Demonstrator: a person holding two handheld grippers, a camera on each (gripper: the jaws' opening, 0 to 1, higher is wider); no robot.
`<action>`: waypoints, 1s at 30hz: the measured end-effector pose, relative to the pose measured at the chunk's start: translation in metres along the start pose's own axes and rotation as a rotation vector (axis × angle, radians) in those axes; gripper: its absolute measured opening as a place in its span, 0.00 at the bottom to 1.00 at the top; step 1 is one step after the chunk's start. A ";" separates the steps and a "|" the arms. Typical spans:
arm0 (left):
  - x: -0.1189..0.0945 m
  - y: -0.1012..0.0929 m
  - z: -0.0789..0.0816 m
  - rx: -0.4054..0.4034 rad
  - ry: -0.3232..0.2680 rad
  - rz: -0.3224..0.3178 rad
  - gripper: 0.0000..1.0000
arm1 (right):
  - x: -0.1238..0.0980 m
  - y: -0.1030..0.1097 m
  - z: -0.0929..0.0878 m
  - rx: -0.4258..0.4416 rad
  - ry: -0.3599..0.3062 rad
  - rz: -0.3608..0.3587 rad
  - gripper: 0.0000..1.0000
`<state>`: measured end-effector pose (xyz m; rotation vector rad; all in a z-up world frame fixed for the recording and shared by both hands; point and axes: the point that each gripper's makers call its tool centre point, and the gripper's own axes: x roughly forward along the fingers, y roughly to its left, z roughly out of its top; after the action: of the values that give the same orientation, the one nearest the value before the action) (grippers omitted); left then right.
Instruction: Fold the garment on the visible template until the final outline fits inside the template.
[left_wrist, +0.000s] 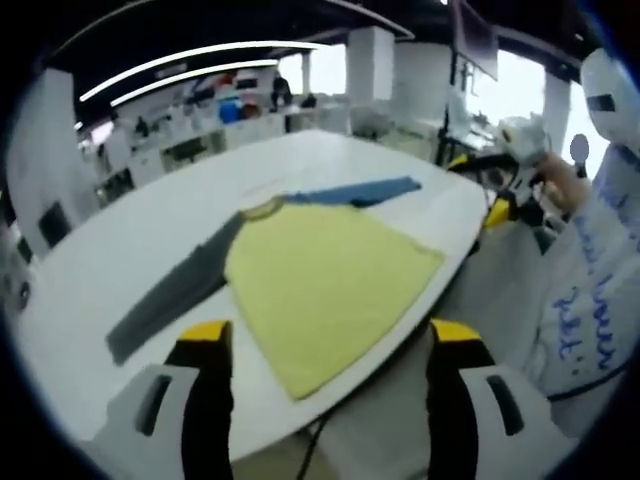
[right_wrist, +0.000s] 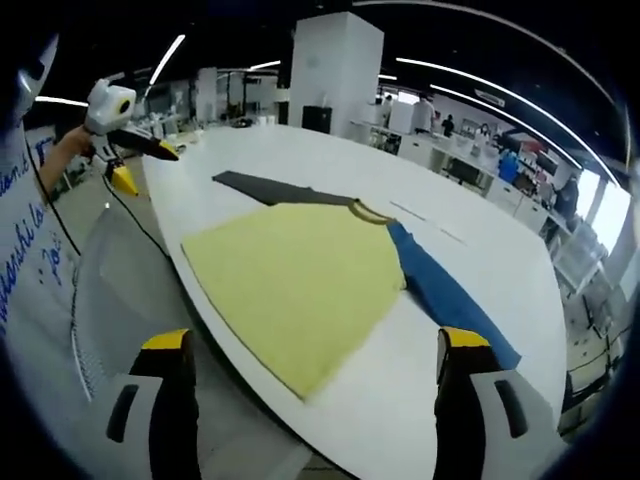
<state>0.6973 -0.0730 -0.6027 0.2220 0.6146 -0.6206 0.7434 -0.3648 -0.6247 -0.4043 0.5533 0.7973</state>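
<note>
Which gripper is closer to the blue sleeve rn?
Right. The right gripper is off the table edge beside the blue sleeve end; the left gripper is across the garment, by the grey sleeve.

The garment (left_wrist: 325, 280) is soft matt cloth: a yellow body with one grey sleeve (left_wrist: 170, 295) and one blue sleeve (left_wrist: 360, 192), lying smooth. The tabletop (left_wrist: 130, 240) is a smooth white surface with a faint sheen. The fingers (right_wrist: 168, 400) look like hard plastic, black with yellow tips.
</note>
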 end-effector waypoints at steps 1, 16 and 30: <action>0.000 0.000 0.000 0.003 0.002 0.001 0.76 | -0.001 0.001 0.000 -0.005 0.002 0.003 1.00; -0.011 -0.006 0.008 0.012 -0.019 0.007 0.77 | -0.006 0.000 -0.003 -0.018 0.014 0.001 1.00; -0.014 -0.004 0.004 -0.003 -0.013 0.014 0.77 | -0.007 -0.001 -0.004 -0.009 0.017 -0.003 1.00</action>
<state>0.6884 -0.0710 -0.5912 0.2191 0.6005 -0.6073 0.7387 -0.3717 -0.6234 -0.4203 0.5654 0.7940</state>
